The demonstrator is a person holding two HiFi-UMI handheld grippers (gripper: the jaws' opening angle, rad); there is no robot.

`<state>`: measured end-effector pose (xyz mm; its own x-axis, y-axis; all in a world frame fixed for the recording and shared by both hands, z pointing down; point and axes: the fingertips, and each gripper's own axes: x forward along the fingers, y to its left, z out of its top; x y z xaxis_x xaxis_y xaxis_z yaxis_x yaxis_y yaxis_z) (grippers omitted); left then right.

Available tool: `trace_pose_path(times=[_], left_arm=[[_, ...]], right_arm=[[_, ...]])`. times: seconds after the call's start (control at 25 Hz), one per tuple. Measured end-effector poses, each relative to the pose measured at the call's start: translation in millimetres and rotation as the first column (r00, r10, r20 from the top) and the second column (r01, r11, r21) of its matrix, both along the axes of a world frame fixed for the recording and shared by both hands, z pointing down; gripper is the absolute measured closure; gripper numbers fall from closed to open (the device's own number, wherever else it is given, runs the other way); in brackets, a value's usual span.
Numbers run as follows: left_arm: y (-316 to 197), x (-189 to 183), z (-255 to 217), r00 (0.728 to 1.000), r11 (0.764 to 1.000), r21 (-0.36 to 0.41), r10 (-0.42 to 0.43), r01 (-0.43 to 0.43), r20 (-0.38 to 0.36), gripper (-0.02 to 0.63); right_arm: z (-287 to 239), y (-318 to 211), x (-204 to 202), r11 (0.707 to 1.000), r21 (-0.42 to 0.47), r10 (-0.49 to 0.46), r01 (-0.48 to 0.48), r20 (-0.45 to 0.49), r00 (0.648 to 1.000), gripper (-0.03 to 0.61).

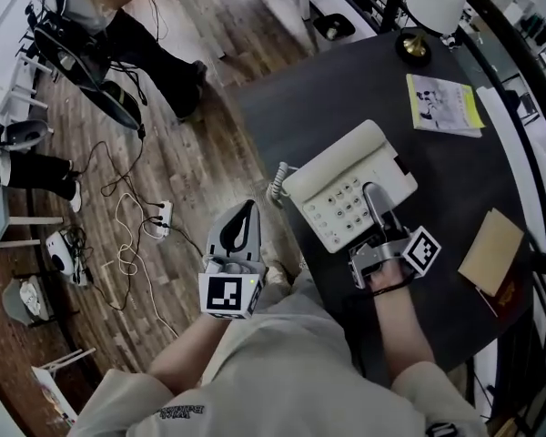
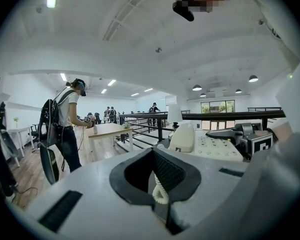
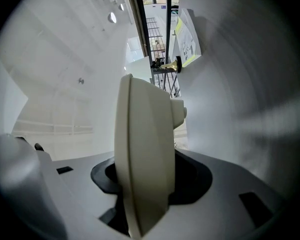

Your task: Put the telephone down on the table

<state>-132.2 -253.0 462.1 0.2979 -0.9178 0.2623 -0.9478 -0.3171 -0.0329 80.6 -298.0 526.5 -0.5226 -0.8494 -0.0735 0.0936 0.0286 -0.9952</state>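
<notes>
Right claw [image 1: 379, 209]: I grip the telephone [image 1: 346, 185] between its tips, to lower it flat.
Left claw [image 1: 239, 230]: pinching the curly cord [image 2: 160, 189], probably against snags.

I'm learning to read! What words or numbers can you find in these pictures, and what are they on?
Nothing is readable.
Booklet: print too small.
Telephone keys: too small.
Left marker cube and right marker cube: patterns, no letters.
Shirt print: blurred.

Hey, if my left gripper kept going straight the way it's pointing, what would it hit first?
The left gripper is shut on the coiled cord. Straight on, it would probably meet the near end of the telephone, just right of its line; depth is unclear.
</notes>
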Motion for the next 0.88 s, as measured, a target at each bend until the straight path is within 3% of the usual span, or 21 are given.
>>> trace_pose_path(times=[0.44, 0.6, 0.88], left_arm=[[-84.8, 20.1, 47.7, 0.993, 0.991, -0.067, 0.113, -0.115, -0.041, 0.609], [-111.1, 27.5, 60.7, 0.983, 0.988, -0.064, 0.132, -0.141, -0.127, 0.609], [-149.7, 40.6, 95.8, 0.988, 0.986, -0.093, 0.134, -0.140, -0.075, 0.609]], right_arm=[[40.6, -59.5, 4.4, 0.985, -0.109, 0.130, -0.137, -0.074, 0.989, 0.380], [61.6, -79.0, 8.5, 0.976, -0.131, 0.160, -0.173, -0.103, 0.982, 0.380], [91.4, -112.7, 8.0, 0.963, -0.187, 0.173, -0.195, -0.131, 0.976, 0.380]])
